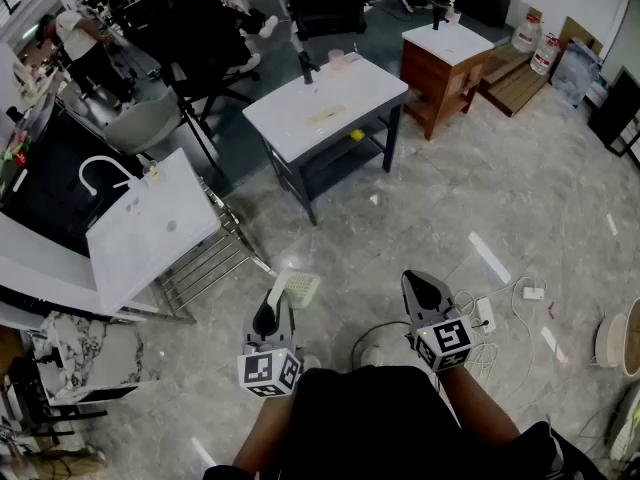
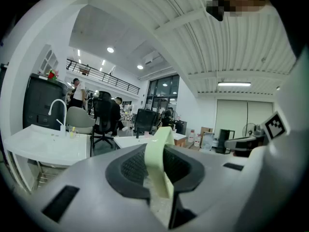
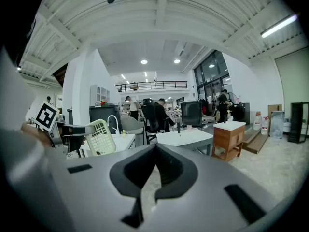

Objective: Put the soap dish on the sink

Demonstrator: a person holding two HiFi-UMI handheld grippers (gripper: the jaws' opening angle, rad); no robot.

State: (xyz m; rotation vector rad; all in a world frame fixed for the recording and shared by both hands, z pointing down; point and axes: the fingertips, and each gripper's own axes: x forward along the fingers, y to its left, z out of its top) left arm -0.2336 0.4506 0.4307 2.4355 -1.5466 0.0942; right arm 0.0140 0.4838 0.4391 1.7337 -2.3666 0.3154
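Observation:
My left gripper (image 1: 277,306) is shut on a pale green slotted soap dish (image 1: 294,288), which sticks up and forward from its jaws above the floor. In the left gripper view the soap dish (image 2: 158,164) stands edge-on between the black pads. The right gripper view shows the dish (image 3: 101,137) from the side, in the left gripper (image 3: 72,129). The white sink (image 1: 150,226) with a curved white faucet (image 1: 100,173) stands ahead on the left, well apart from the dish; it shows as a sink (image 2: 46,146) at the left gripper view's left. My right gripper (image 1: 420,288) is shut and empty.
A metal rack (image 1: 210,258) stands under the sink's right side. A white table (image 1: 325,108) and a wooden cabinet (image 1: 445,58) stand farther ahead. Office chairs (image 1: 190,38) and people are behind the sink. Cables and a power strip (image 1: 485,313) lie on the floor at right.

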